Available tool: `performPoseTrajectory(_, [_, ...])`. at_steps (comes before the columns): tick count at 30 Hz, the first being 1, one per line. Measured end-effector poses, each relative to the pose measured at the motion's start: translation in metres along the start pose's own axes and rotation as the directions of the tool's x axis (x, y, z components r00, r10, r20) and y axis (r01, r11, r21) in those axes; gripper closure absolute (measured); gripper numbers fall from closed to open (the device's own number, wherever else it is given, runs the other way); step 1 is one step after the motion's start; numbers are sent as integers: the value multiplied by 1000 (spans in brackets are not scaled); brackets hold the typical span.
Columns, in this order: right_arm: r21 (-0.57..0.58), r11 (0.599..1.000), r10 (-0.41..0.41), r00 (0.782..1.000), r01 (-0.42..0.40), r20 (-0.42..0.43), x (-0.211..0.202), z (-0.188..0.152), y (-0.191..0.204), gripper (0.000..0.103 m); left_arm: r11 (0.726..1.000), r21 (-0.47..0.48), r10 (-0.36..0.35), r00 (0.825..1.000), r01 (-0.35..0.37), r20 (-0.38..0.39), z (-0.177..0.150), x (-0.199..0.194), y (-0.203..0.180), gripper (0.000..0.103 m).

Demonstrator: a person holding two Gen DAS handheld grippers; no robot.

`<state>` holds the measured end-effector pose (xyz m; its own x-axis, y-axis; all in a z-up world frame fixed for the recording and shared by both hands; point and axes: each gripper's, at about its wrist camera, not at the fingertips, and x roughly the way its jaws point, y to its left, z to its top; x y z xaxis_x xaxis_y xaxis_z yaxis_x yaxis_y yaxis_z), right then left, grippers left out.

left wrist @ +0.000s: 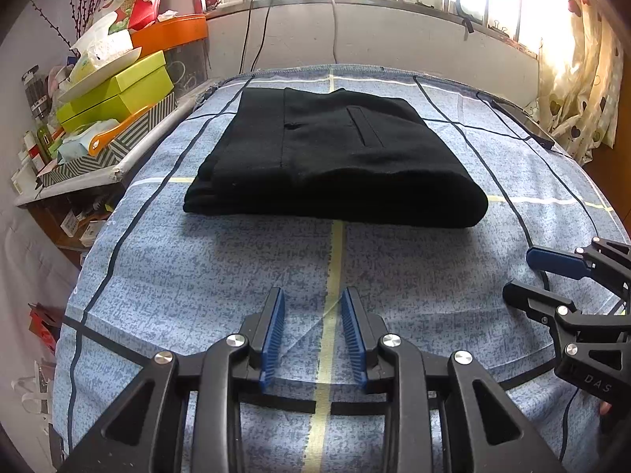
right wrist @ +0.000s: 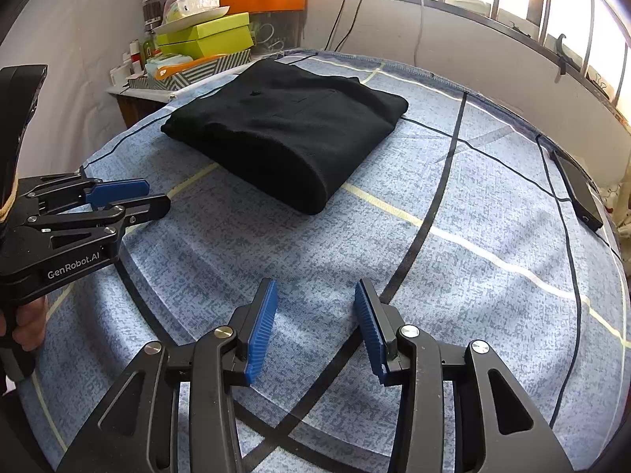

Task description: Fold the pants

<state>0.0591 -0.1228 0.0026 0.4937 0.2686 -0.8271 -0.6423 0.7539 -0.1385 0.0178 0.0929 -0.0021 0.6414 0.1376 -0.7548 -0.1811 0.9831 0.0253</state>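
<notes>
While you hold both tongs low over the blue checked sheet point(left wrist: 236, 260), read the writing: "GenRobot.AI" runs along the left tongs point(right wrist: 155, 195) in the right wrist view, and "DAS" shows on the right tongs point(left wrist: 516, 274) in the left wrist view. Your black pants point(left wrist: 331, 157) lie folded into a thick, neat rectangle on the far middle of the sheet, a slit pocket and a small button facing up. Both tongs stand apart with nothing between them, well short of the pants.
</notes>
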Motion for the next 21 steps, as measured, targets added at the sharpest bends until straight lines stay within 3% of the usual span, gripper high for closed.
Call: performPoseTrajectory(21, [0,1000,0,1000,0,0,0,0,0,60,1000,-13,15,1000,-15,-3,0,1,4,61])
